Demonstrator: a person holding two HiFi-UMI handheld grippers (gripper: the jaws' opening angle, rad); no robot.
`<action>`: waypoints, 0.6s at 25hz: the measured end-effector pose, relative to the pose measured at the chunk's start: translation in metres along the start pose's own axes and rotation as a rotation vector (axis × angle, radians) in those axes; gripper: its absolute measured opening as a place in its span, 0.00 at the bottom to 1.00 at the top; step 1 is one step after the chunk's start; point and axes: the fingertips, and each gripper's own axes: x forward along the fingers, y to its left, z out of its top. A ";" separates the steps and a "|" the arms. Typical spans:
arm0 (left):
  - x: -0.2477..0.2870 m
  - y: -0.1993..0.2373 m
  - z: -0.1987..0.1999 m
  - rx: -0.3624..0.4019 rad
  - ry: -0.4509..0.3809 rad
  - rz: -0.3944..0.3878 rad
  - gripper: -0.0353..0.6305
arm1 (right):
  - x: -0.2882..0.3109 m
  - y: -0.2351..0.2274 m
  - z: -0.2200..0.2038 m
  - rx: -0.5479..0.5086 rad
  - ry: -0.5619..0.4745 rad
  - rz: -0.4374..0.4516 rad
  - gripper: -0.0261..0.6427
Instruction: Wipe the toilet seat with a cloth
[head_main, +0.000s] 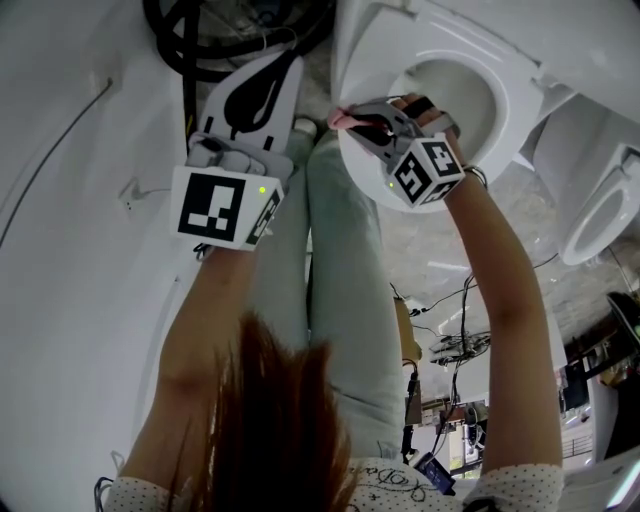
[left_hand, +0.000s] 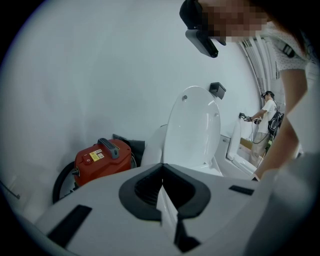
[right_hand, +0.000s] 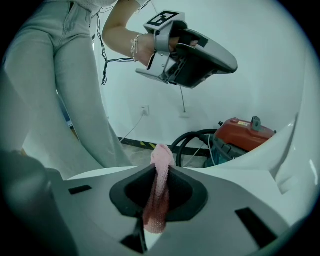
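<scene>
In the head view my right gripper (head_main: 352, 121) is shut on a pink cloth (head_main: 343, 120) at the near left rim of the white toilet seat (head_main: 515, 100). The right gripper view shows the pink cloth (right_hand: 159, 192) pinched as a narrow strip between the jaws of my right gripper (right_hand: 159, 167), its end poking past the tips. My left gripper (head_main: 283, 65) is held to the left of the toilet, away from the seat. Its jaws meet with nothing between them in the left gripper view (left_hand: 162, 175), facing the raised toilet lid (left_hand: 192, 130).
A red vacuum (left_hand: 102, 157) with a black hose (head_main: 200, 40) stands by the wall left of the toilet. A second white toilet (head_main: 600, 210) is to the right. Cables (head_main: 450, 340) lie on the floor behind me. Another person (left_hand: 265, 117) stands far off.
</scene>
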 end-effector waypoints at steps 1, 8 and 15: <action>0.001 0.000 0.000 0.000 0.001 -0.001 0.06 | 0.000 -0.004 0.001 0.007 -0.003 -0.008 0.12; 0.004 0.003 -0.002 0.000 0.010 -0.004 0.06 | -0.001 -0.036 0.005 0.071 -0.019 -0.071 0.12; 0.006 0.001 -0.004 0.002 0.019 -0.011 0.06 | -0.002 -0.053 0.006 0.083 -0.027 -0.126 0.12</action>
